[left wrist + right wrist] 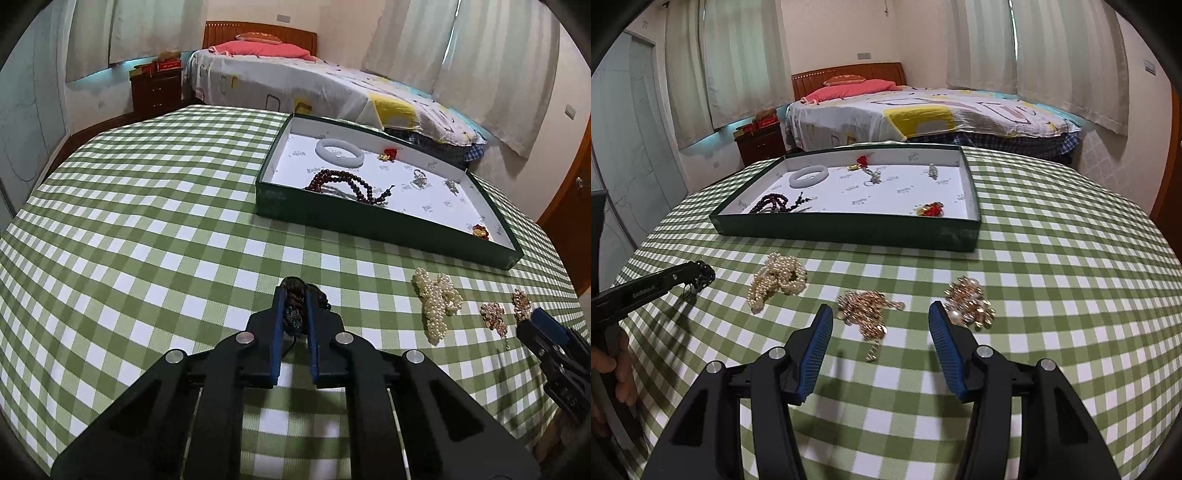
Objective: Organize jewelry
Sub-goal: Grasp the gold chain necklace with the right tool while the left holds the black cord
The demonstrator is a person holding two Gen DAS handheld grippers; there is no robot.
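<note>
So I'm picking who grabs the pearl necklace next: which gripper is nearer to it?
Neither clearly. The left gripper, shut on a dark bead strand, sits left of the pearl necklace; the right gripper, jaws open and empty, sits to its right over a gold chain.

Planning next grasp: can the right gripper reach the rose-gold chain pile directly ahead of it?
Probably yes: the right gripper is open and empty, and the rose-gold chain pile lies unobstructed between its fingertips on the checked tablecloth.
</note>
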